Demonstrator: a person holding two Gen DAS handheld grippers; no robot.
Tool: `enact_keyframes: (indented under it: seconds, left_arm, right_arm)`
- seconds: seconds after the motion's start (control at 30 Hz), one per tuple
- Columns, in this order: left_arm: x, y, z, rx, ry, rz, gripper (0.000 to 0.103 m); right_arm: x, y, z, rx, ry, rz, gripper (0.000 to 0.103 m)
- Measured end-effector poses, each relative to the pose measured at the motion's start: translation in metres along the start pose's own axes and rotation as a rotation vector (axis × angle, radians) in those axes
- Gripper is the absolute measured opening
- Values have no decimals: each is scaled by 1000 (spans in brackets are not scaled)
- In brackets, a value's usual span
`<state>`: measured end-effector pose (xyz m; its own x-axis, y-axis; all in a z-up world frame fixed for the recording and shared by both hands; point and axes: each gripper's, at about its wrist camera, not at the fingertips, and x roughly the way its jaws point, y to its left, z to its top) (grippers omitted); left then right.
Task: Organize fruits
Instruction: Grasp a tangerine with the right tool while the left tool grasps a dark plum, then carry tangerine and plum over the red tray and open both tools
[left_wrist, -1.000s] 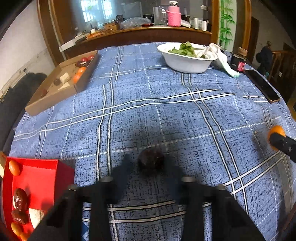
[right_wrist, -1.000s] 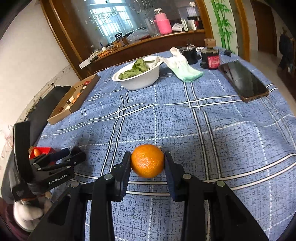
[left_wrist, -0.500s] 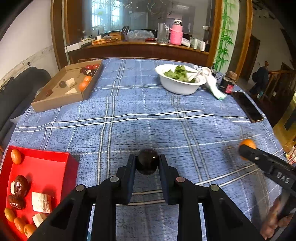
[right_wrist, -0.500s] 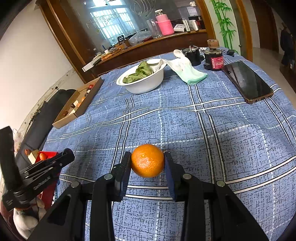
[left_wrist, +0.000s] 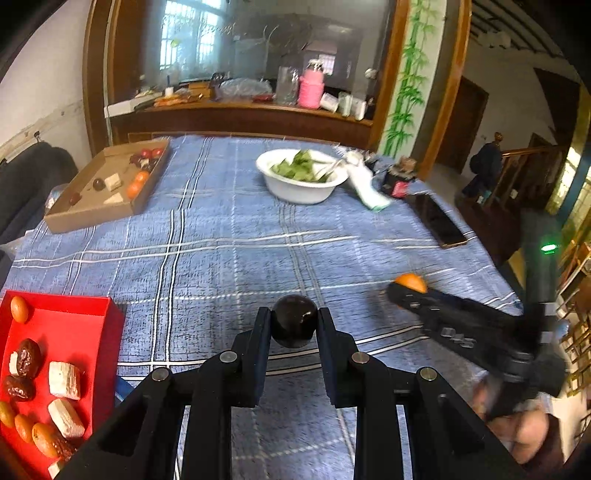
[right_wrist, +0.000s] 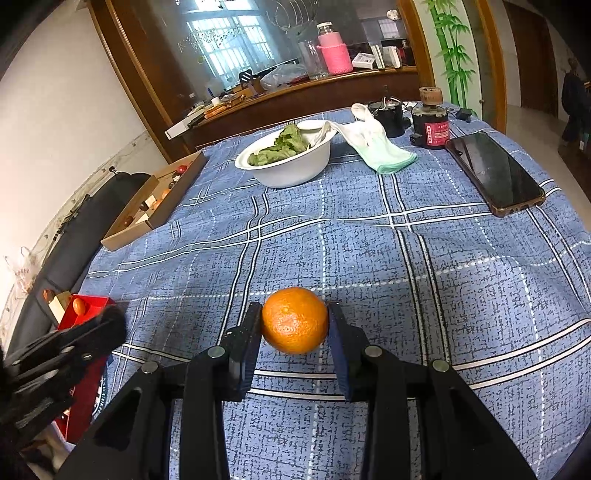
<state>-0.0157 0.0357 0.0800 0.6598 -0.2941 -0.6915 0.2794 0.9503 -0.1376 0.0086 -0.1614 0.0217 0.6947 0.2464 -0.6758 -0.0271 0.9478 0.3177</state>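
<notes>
Above the blue plaid tablecloth (right_wrist: 424, 258), my right claw (right_wrist: 293, 321) pinches an orange (right_wrist: 294, 320) and my left claw (left_wrist: 293, 322) a dark round fruit (left_wrist: 294, 320); I judge either smooth fruit could slip from the pads.

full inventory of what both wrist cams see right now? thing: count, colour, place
dark plum: 1, near-black, between left gripper fingers
orange: 1, orange, between right gripper fingers
red tray: 1, red, near-left table edge, holds dates, small orange fruits, pale chunks
cardboard box: 1, brown, far-left, mixed fruit inside
bowl: 1, white, far centre, leafy greens inside
cloth: 1, white-green, right of bowl
phone: 1, black, far right
jar: 1, dark with red label, behind phone
tablecloth: 1, blue plaid
left gripper: 1, black, shut on plum
right gripper: 1, black, shut on orange
</notes>
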Motion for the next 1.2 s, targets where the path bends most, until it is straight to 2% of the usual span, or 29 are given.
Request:
enact_keyframes:
  seconds: [0.23, 0.33, 0.47, 0.57, 0.63, 0.73, 0.97, 1.2]
  left_arm:
    - [-54, 5, -2, -4, -93, -30, 24]
    - [-82, 21, -7, -37, -146, -28, 25]
    - [-120, 48, -18, -88, -207, 6, 25]
    - [-140, 69, -26, -101, -231, 68, 25]
    - [-145, 84, -32, -123, -239, 100, 25]
    - [-144, 103, -43, -159, -233, 126, 25]
    - [-139, 152, -70, -243, -189, 190, 25]
    - [-137, 209, -97, -355, -156, 257, 25]
  right_arm:
    - [2, -8, -1, 4, -17, -73, 33]
    - [3, -14, -4, 18, -16, -113, 33]
    - [-4, -19, -7, 35, -28, -124, 33]
    - [-25, -15, -6, 80, -50, -42, 33]
    - [-44, -6, -8, 114, -70, 75, 34]
    - [-57, 18, -11, 105, -57, 197, 34]
    - [-57, 93, -24, -37, 10, 283, 34]
    - [-33, 181, -40, -182, 114, 360, 34]
